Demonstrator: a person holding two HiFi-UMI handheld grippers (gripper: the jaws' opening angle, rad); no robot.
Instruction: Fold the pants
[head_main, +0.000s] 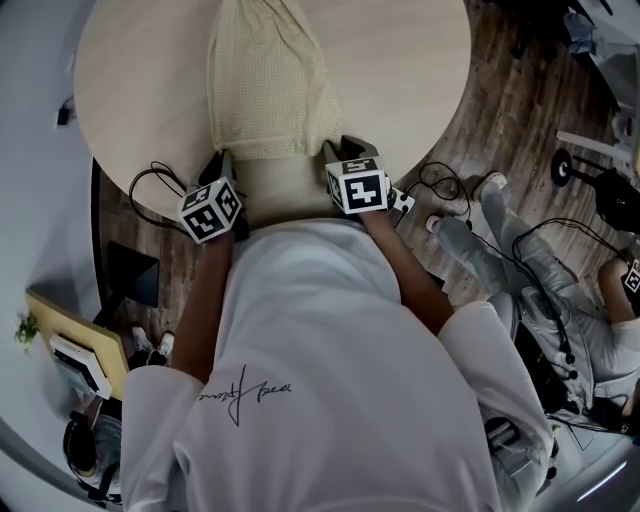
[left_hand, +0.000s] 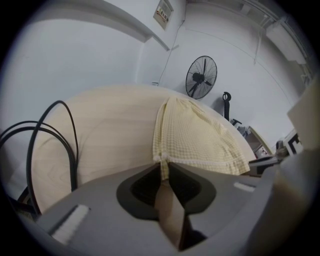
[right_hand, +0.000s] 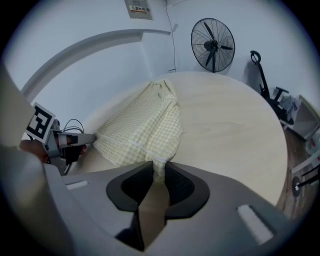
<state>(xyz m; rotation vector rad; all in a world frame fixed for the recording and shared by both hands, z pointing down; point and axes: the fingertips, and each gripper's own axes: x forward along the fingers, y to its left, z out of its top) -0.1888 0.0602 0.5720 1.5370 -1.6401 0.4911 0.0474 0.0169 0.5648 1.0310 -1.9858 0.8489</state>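
The left gripper (left_hand: 164, 165) is clamped on the near left corner of the pale yellow checked pants (left_hand: 195, 135): its own view shows a pinch of fabric running down between the narrow jaws. The right gripper (right_hand: 157, 167) grips the near right corner the same way, with cloth drawn in between its jaws. From the head view the left gripper (head_main: 222, 160) and right gripper (head_main: 335, 150) sit side by side at the near edge of the round wooden table (head_main: 400, 70), one at each end of the pants' (head_main: 265, 80) stitched near band. The garment lies flat and runs away from that edge toward the table's middle. Its far end is cut off at the top of the head view. The right gripper view shows the pants (right_hand: 145, 125) whole, narrowing toward the far edge of the table (right_hand: 230, 130). It also shows the left gripper (right_hand: 60, 142) at the other corner. Only the gripper views show a wall fan (right_hand: 212, 45) beyond the table (left_hand: 110, 130). Black cables (left_hand: 50, 135) loop at the left of the left gripper view. Only the head view shows a seated second person (head_main: 520, 270) at the right. Whether the near band is a waistband or a hem cannot be told. Both forearms reach forward from the white shirt (head_main: 320, 380), with the grippers angled down onto the table's near edge.
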